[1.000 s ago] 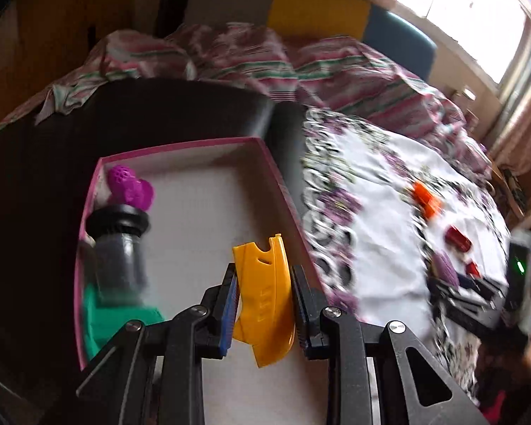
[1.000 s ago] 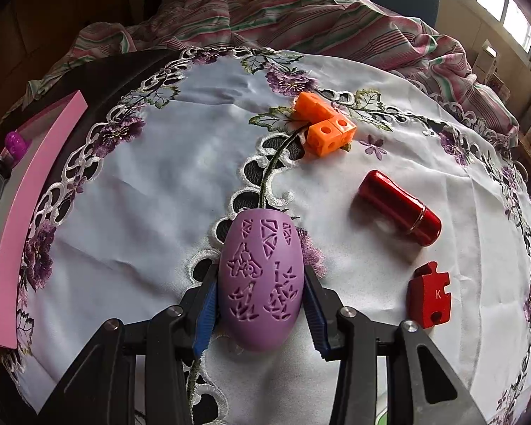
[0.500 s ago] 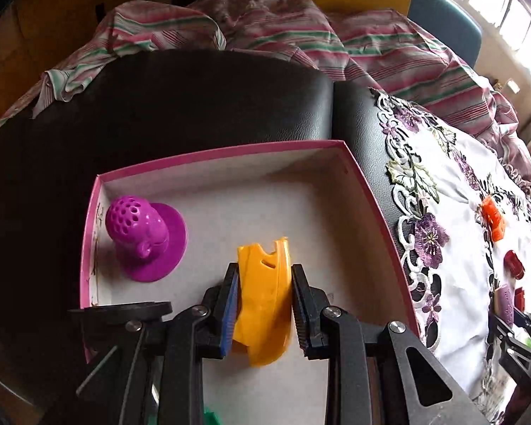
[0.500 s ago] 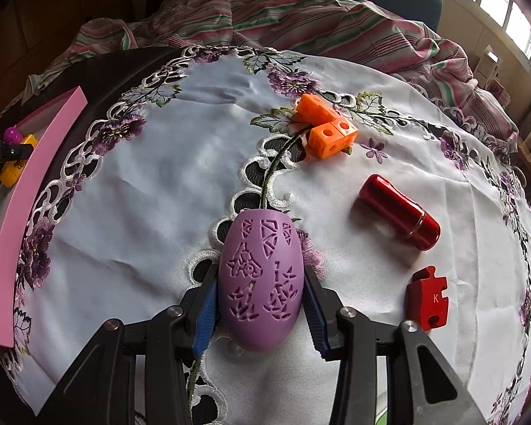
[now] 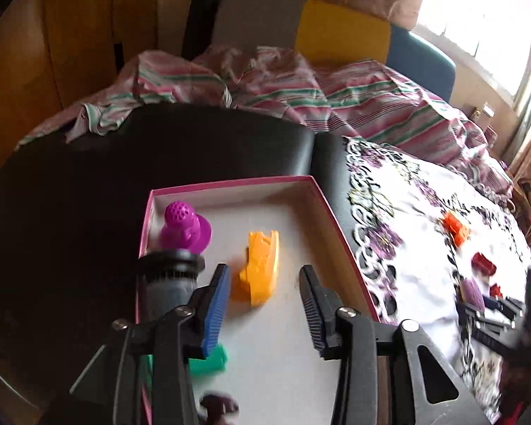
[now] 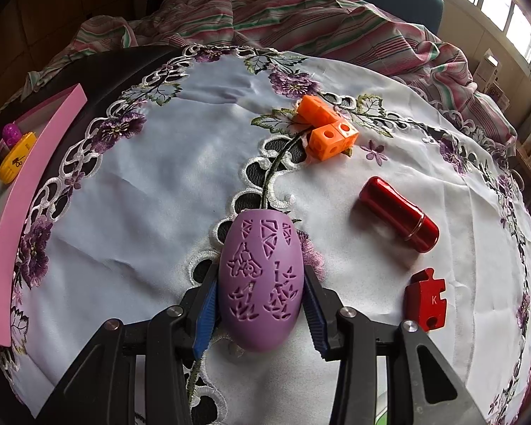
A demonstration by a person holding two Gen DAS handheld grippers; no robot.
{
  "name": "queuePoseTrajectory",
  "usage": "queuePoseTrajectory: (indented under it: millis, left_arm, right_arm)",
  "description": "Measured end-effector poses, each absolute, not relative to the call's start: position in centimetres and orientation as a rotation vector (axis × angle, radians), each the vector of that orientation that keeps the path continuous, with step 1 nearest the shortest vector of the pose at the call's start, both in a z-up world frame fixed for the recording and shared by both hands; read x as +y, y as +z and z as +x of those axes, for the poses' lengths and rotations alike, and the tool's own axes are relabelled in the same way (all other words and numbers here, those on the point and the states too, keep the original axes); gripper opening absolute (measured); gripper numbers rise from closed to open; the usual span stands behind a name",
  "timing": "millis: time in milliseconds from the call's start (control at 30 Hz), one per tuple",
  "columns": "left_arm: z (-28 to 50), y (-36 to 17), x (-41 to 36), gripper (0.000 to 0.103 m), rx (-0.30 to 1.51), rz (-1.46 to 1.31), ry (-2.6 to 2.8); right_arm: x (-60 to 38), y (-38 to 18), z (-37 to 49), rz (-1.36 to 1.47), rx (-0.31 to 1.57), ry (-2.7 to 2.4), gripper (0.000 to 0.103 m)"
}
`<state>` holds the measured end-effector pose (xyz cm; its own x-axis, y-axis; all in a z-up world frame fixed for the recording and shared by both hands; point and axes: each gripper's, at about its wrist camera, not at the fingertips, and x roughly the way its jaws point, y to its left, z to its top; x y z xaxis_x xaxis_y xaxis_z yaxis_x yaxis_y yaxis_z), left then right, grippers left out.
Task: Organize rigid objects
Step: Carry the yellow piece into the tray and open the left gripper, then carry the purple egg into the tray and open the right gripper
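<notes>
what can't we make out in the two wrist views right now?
- Green piece, left wrist: mostly hidden behind the left hand-held gripper.
- Dark object, left wrist: cut off at the bottom edge, blurred.
- Purple egg-shaped shell, right wrist: underside and table contact unseen.
- Yellow piece, right wrist: print too small.

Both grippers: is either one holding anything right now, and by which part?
The left gripper is open and holds nothing; the yellow piece lies in the pink box. The right gripper clamps the purple egg-shaped shell across its sides.
</notes>
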<state>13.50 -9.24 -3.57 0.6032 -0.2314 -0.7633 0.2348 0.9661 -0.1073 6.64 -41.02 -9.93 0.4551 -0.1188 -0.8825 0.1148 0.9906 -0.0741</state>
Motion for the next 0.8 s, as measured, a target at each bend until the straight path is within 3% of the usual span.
queuePoseTrajectory:
  millis: [300, 567, 800]
  left_arm:
    - [8.0, -2.9, -9.4, 0.047, 0.833, 0.045, -0.279]
    - [6.1, -2.5, -8.5, 0.056, 0.811, 0.054, -0.254]
    - [5.4, -2.4, -7.7, 0.058, 0.802, 0.043, -0.238]
  right_arm:
    - [-40.9, -9.9, 6.5, -0.021, 1.082, -0.153, 0.044]
    - [-40.7, -9.9, 6.4, -0.038, 1.077, -0.163, 0.044]
    - [-40.7, -9.8, 6.4, -0.031, 1.076, -0.168, 0.044]
